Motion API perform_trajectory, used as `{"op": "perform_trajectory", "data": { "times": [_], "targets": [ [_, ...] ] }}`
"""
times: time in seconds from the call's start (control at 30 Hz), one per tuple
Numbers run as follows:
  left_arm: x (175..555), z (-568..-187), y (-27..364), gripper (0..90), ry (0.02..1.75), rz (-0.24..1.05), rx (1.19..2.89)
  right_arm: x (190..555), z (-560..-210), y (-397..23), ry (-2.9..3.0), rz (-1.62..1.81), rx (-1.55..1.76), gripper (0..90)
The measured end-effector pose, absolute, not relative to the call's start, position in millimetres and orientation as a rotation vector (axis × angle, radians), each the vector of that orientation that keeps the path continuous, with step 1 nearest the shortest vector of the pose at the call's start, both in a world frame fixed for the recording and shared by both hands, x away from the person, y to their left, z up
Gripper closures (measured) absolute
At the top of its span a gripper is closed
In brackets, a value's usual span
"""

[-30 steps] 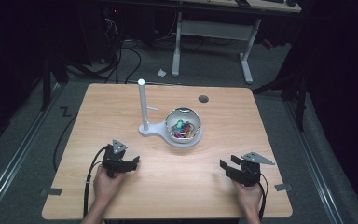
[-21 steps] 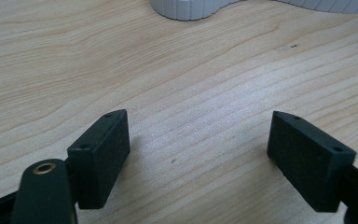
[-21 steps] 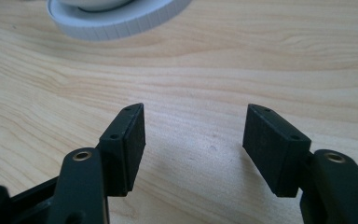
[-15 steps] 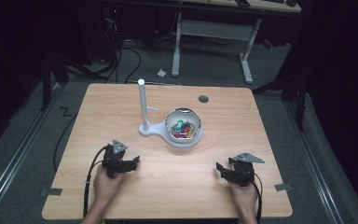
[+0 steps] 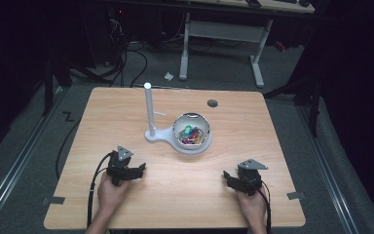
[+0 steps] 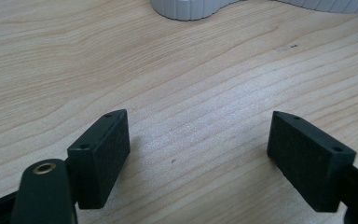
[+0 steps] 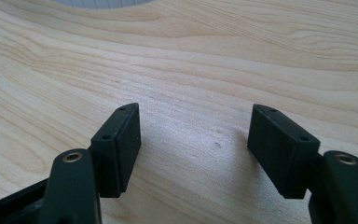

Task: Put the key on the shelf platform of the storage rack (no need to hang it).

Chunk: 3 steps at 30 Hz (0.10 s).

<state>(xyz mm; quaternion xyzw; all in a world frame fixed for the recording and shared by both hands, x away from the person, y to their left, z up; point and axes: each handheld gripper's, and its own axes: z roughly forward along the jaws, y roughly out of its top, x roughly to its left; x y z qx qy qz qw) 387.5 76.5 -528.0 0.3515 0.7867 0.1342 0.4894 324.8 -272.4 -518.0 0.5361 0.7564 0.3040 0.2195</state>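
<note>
Your table (image 5: 126,117) was brightly lit from above while the room around it lay nearly black. In both gripper views the wood grain was sharp and evenly lit; soft shadows sat under the near, slightly blurred jaws.

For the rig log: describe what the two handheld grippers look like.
Both are black. The left gripper and right gripper each carry a grey three-cornered plate on top and trail a black cable toward the person. Up close, each has two flat rectangular black pads with a grainy face, small holes along the top edge, and a brass-coloured fastener at the arm.
</note>
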Motion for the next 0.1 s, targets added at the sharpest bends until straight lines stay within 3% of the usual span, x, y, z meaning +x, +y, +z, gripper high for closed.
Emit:
{"op": "perform_trajectory", "data": {
  "times": [0.1],
  "targets": [
    [387.9, -527.8, 76.3, 21.6, 1.917, 0.325, 0.844, 324.9, -518.0, -272.5, 2.092, 0.842, 1.483, 34.7]
  ]
}}
